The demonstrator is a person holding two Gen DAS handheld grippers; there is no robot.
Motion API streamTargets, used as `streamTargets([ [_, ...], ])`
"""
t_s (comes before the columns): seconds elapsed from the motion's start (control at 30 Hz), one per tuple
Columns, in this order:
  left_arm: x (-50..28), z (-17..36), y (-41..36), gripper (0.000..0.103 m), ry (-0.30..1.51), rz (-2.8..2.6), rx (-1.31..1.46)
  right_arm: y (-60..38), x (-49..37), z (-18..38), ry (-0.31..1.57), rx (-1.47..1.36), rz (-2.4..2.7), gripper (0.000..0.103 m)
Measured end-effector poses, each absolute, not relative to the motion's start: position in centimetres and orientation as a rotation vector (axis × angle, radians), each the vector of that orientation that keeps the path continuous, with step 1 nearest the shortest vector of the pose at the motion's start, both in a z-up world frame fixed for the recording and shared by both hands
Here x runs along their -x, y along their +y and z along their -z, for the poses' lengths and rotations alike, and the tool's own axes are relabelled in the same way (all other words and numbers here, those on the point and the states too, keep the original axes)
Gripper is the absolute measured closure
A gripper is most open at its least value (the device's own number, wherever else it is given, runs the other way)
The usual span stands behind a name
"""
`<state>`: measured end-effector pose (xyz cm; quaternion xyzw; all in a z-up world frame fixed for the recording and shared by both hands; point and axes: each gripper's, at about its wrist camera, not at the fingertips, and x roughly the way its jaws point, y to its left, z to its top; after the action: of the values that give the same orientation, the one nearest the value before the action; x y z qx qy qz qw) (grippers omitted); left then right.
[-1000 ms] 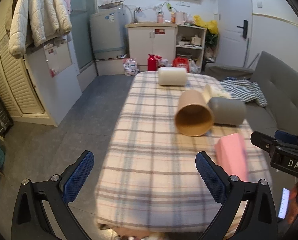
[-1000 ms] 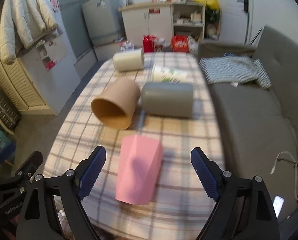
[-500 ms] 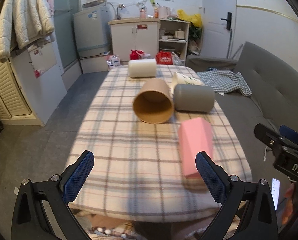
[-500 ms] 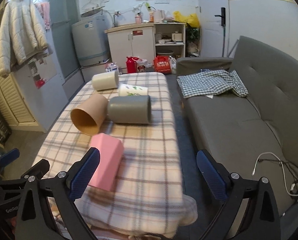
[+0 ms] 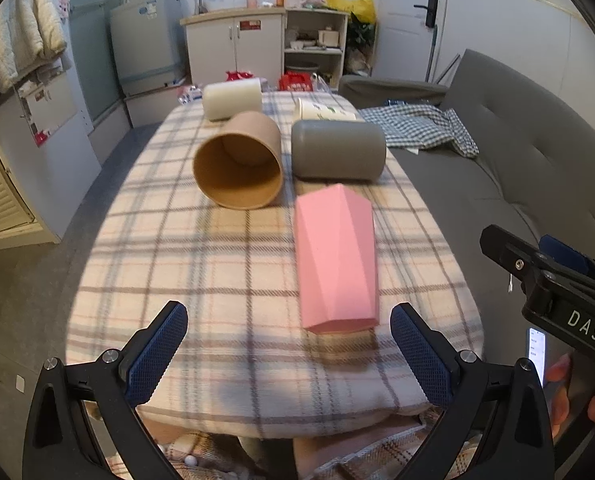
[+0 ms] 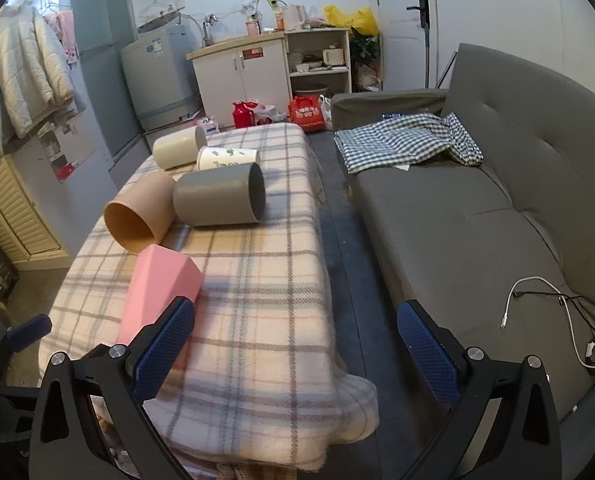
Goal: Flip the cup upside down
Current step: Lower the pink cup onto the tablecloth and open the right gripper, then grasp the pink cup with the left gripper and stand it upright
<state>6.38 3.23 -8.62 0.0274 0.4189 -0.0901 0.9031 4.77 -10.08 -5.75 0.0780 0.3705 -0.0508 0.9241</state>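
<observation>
none of the flip looks done: the pink cup lies on its side near the desk front edge, both hand-held grippers gaping apart, empty.

Dim indoor light, fisheye-warped edges, mild blur

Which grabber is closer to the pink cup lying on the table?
Left, probably. The pink cup lies just ahead of the open left gripper, toward its right finger. The open right gripper points past the table's edge toward the sofa, the cup off beyond its left finger.
</observation>
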Motion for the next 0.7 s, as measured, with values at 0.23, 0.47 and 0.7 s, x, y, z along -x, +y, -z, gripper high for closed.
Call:
streamTargets([
  [0.23, -7.2, 9.7, 2.3, 0.000, 0.888, 0.198, -0.082, -10.7, -5.7, 6.9, 0.774, -0.183, 0.108, 0.001],
  [0.47, -8.1, 10.6, 1.0, 0.002, 0.884, 0.246, -0.089, -11.0, -6.5, 7.9, 0.800, -0.190, 0.114, 0.001],
  [0.7, -8.5, 11.8, 0.4, 0.041, 0.942, 0.300, -0.108, -11.5, -7.0, 8.4, 0.816, -0.195, 0.115, 0.001],
])
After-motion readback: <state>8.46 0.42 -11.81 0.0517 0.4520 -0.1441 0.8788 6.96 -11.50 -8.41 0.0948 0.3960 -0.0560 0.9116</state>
